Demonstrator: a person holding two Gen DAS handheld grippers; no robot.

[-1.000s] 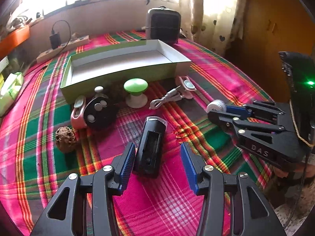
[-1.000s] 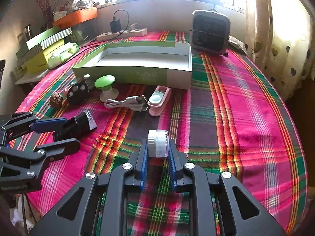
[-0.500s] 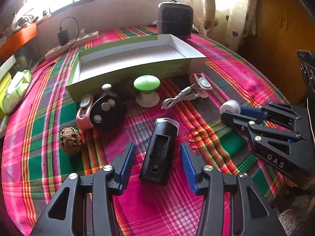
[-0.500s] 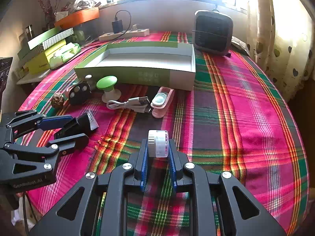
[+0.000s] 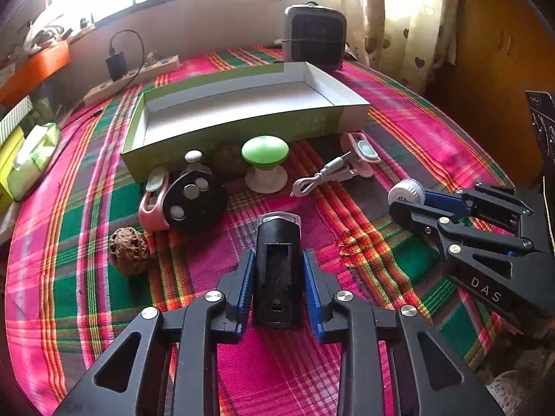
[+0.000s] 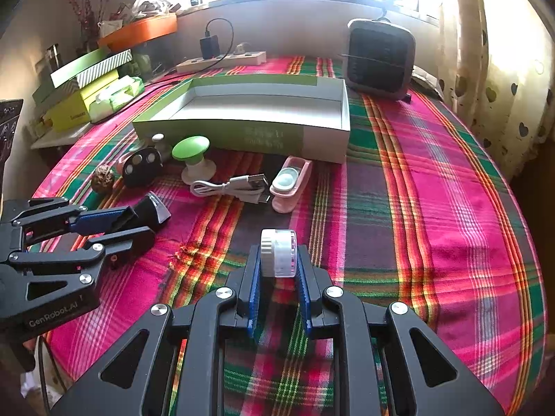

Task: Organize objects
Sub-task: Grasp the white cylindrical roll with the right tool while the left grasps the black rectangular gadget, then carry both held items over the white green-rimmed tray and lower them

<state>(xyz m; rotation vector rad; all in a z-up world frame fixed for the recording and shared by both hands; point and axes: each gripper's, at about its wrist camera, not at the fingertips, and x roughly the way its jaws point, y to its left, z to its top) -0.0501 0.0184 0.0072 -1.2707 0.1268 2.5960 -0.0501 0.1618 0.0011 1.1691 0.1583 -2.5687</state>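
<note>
Two grips: left gripper (image 5: 277, 277) fingers clamp black device (image 5: 277, 270); right gripper (image 6: 277, 274) fingers clamp white jar (image 6: 279, 253).
Next: carry both ahead of fingers, release into box (image 6: 242, 135).

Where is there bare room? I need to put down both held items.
The shallow green-and-white cardboard box is empty inside. The plaid tablecloth is bare right of the box, toward the curtain. Crowded: the strip before the box, from the walnut to the pink clip.
</note>
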